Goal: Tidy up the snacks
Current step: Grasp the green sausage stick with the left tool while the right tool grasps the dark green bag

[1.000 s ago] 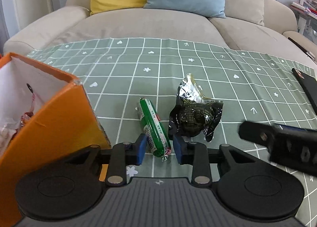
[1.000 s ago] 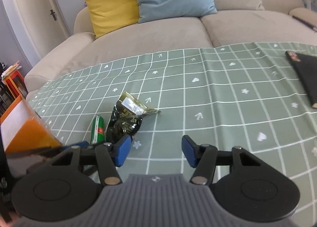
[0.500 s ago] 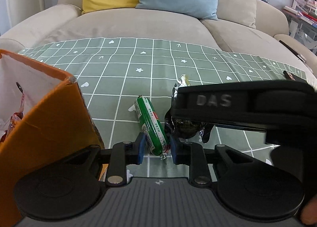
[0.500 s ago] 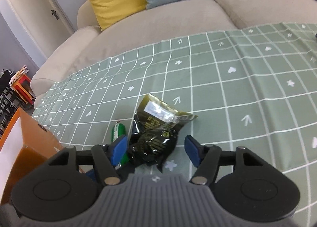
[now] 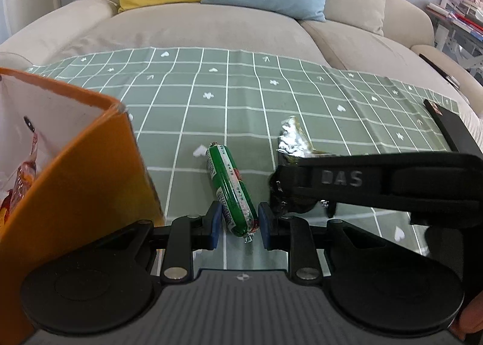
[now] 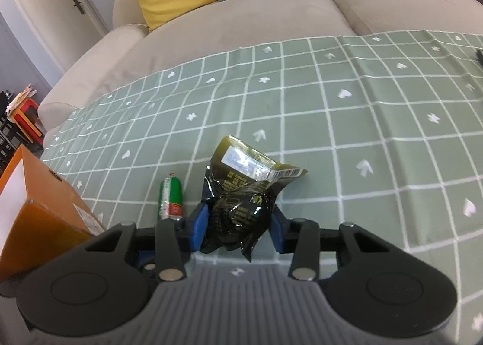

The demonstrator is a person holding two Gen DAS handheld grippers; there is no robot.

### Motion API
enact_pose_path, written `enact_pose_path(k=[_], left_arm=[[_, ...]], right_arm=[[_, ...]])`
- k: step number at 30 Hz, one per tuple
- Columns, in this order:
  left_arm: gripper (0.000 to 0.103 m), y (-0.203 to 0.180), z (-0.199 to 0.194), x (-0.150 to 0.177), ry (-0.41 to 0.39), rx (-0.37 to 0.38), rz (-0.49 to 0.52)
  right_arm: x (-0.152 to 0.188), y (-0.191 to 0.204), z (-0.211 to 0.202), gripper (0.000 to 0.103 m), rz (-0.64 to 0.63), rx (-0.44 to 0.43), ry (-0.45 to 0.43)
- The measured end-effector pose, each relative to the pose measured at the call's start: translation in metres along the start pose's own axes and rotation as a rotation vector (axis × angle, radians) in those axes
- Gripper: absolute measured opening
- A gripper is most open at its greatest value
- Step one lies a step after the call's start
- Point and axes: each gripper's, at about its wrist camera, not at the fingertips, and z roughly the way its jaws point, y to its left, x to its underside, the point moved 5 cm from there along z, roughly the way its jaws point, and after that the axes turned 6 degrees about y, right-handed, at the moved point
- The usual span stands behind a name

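The left gripper (image 5: 236,222) has its blue pads closed against the near end of the green sausage stick (image 5: 230,185), which lies flat on the green checked cloth (image 5: 241,97) — clamped, by the look of it. The right gripper (image 6: 239,226) has just been closing, and its pads now hug the dark crumpled snack packet (image 6: 241,203). Only the right wrist view shows that packet whole; from the left, the right gripper's black arm crosses over it, leaving a silvery corner showing. The left view alone looks into the orange box (image 5: 75,170) at the counter's left edge, where wrappers are cut off and hard to make out.
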Motion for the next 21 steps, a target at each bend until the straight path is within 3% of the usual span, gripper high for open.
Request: enact_pose_path(k=[12, 21], left_arm=[[0.028, -0.015, -0.042, 0.044, 0.099, 0.091, 0.069], [0.028, -0.028, -0.083, 0.085, 0.184, 0.128, 0.181]], right_arm=[[0.057, -0.021, -0.056, 0.039, 0.002, 0.067, 0.093], [0.123, -0.023, -0.103, 0.038, -0.022, 0.101, 0.214]])
